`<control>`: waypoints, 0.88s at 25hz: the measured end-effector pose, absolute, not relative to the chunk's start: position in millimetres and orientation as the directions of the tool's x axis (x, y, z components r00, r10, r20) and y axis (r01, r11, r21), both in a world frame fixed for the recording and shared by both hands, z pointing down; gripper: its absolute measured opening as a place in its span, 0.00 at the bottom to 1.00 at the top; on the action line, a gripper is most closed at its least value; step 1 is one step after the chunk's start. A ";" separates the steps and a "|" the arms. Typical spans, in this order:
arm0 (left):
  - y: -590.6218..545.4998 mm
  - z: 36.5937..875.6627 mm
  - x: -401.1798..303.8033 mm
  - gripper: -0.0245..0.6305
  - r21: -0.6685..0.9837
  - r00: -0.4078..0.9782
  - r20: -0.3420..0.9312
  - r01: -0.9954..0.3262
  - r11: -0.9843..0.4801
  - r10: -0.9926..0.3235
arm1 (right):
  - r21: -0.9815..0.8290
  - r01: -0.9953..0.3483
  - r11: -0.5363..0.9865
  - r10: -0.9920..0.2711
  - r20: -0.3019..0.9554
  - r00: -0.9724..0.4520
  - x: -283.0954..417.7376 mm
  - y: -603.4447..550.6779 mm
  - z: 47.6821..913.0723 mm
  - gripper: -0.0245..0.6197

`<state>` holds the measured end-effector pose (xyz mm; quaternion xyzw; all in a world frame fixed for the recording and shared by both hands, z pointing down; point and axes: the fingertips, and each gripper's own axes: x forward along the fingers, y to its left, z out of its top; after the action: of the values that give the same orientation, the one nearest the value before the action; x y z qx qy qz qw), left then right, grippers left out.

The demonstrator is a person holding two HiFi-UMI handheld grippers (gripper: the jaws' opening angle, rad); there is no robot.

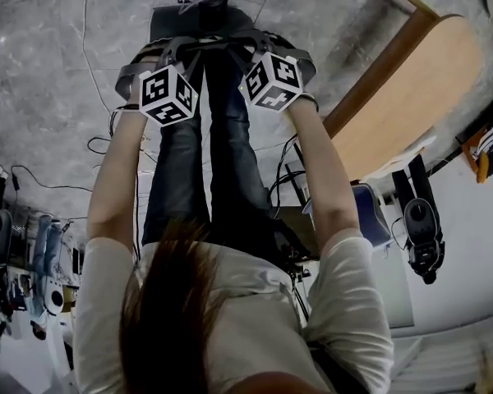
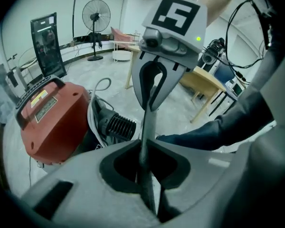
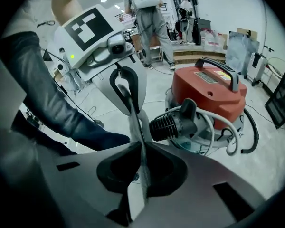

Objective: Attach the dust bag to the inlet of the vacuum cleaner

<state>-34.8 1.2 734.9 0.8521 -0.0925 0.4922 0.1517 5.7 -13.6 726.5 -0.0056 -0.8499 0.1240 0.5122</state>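
Between the two grippers the dust bag (image 2: 148,122) is stretched edge-on, a thin grey sheet. The left gripper (image 2: 145,145) is clamped on one edge and the right gripper (image 3: 141,148) on the opposite edge, each pair of jaws pressed tight against the sheet. Just beyond the bag the red vacuum cleaner (image 3: 210,90) stands on the floor, its black ribbed inlet (image 3: 173,122) turned toward the bag and not touching it. A pale hose (image 3: 218,127) loops round the cleaner's base. Below the grippers are the person's jeans-clad legs (image 1: 222,162), with a wooden table (image 1: 411,97) to the right and a standing fan (image 2: 96,14) far off.
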 end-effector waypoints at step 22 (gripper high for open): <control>-20.5 748.0 -32.7 0.11 0.023 0.451 0.887 -0.263 -0.964 -0.102 | -0.107 -0.213 0.971 -0.003 0.888 -0.461 10.4 -26.5 737.0 0.08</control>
<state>-32.7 -20.5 748.0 0.8482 -0.1076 0.5126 0.0788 10.4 -26.5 737.0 0.0638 -0.8485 0.1018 0.5154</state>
